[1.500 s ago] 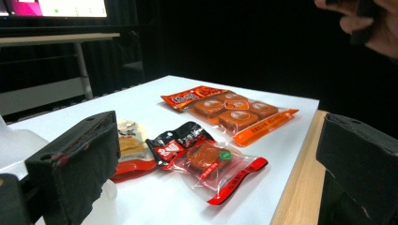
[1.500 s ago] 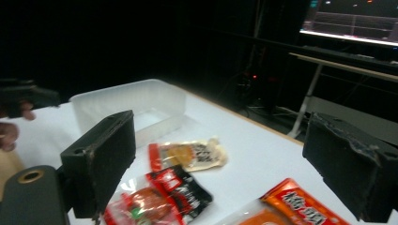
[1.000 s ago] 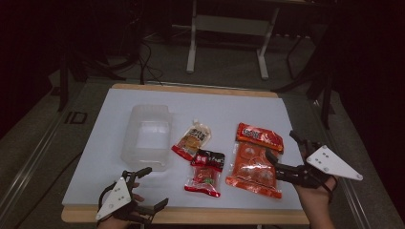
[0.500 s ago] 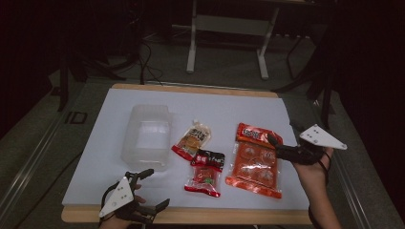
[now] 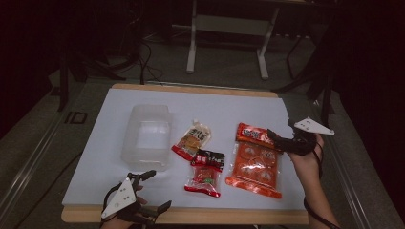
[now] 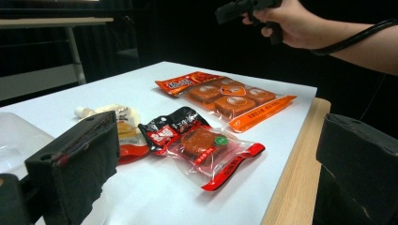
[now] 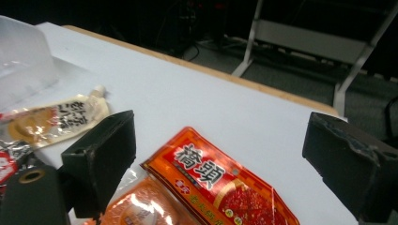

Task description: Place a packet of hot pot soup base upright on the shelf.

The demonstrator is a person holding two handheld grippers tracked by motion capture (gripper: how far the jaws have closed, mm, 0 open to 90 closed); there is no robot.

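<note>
A large orange snack packet (image 5: 253, 160) lies flat at the table's right. My right gripper (image 5: 279, 129) hovers open over its far right corner; in the right gripper view the packet's printed top end (image 7: 211, 180) lies between the wide-apart jaws. A red and black packet (image 5: 206, 171) and a beige spouted pouch (image 5: 192, 138) lie in the middle. My left gripper (image 5: 160, 189) rests open at the near left edge, holding nothing. In the left gripper view the red and black packet (image 6: 202, 145) lies ahead of it.
A clear plastic container (image 5: 145, 136) stands upright left of the pouch on the white table (image 5: 229, 102). The wooden front edge (image 6: 291, 178) runs close by the left gripper. Metal stand legs (image 5: 227, 24) rise on the floor behind the table.
My right gripper has moved away from the near side, up along the orange packet's right edge to its far corner. The left gripper has barely shifted.
</note>
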